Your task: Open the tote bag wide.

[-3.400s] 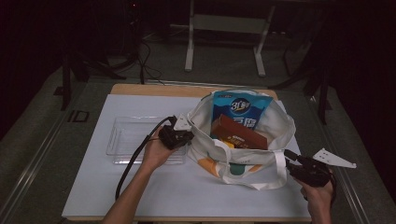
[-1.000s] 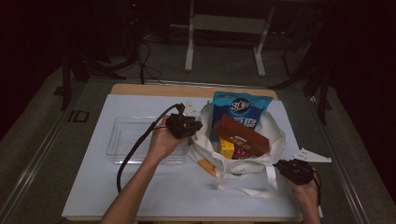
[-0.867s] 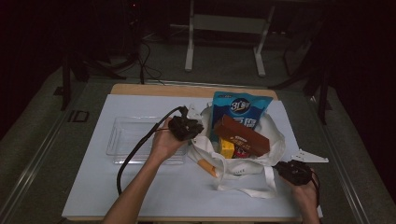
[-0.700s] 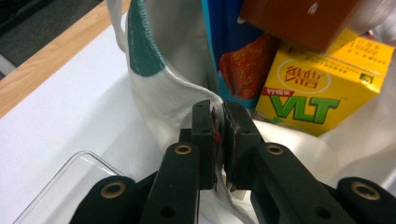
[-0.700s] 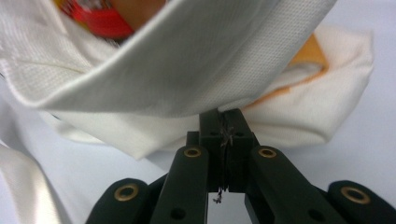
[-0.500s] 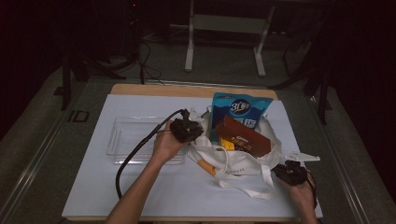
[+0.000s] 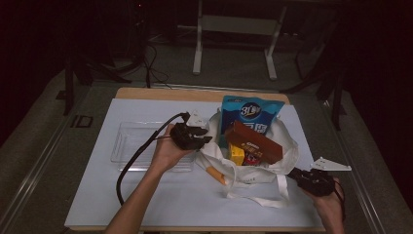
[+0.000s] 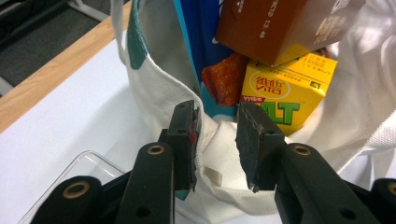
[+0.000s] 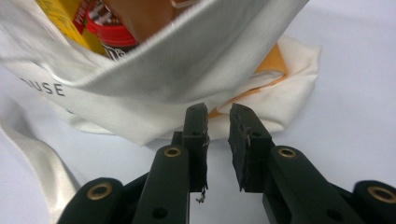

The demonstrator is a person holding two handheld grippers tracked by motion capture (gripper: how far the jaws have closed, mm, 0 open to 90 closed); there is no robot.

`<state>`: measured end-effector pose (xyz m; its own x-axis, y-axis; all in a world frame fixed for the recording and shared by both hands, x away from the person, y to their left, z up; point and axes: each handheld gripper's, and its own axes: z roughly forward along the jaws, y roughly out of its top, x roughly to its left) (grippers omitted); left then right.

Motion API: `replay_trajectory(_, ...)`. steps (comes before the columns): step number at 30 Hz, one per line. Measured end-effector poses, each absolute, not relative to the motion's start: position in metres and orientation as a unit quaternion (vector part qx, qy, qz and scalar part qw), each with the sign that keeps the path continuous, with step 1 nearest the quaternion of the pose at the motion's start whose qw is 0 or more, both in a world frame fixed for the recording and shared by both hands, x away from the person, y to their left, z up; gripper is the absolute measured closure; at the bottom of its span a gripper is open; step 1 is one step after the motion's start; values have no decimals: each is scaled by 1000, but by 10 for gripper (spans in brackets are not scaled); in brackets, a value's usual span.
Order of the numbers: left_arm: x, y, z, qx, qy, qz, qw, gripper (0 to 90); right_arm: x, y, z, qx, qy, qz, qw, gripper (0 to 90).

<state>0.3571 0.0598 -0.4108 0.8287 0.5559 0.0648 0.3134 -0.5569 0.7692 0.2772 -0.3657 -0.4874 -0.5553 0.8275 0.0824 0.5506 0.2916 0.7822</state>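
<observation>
A white tote bag (image 7: 288, 152) lies slumped on the white table cover, its mouth facing me. In it are a blue snack bag (image 7: 251, 112), a brown box (image 7: 253, 141) and a yellow drink carton (image 7: 237, 155). My left gripper (image 7: 204, 137) is at the bag's left rim. Its jaws have just been opening and stand apart (image 8: 217, 109), with the rim's fabric (image 8: 212, 140) loose between them. My right gripper (image 7: 294, 174) is at the bag's right front corner. Its jaws have also just been opening (image 9: 218, 112), with nothing between them and the bag's cloth (image 9: 187, 60) just beyond.
A clear plastic tray (image 7: 127, 142) lies left of my left hand. The bag's strap (image 7: 258, 200) trails loose toward the front edge. A black cable (image 7: 131, 165) runs from the left gripper across the cover. The table's wooden back edge (image 7: 195, 93) shows behind.
The bag, stretched between the two grippers a second ago, has sagged flat, and its strap has dropped onto the cover. Both hands stay close to where they were.
</observation>
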Motion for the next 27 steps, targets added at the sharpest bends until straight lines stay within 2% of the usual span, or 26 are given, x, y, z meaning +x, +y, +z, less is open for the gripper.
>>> replay_trajectory(6,351,62,-402,867,238,153,410,674,277,-372,-473,432,790,397,180,735)
replay_trajectory(13,351,64,-396,865,240,167,408,684,275,-381,-448,435,764,427,211,729)
replay_trajectory(24,356,60,-403,868,251,179,390,736,288,-371,-415,417,744,460,246,673)
replay_trajectory(27,359,54,-408,875,251,193,366,790,301,-362,-416,420,747,444,261,706)
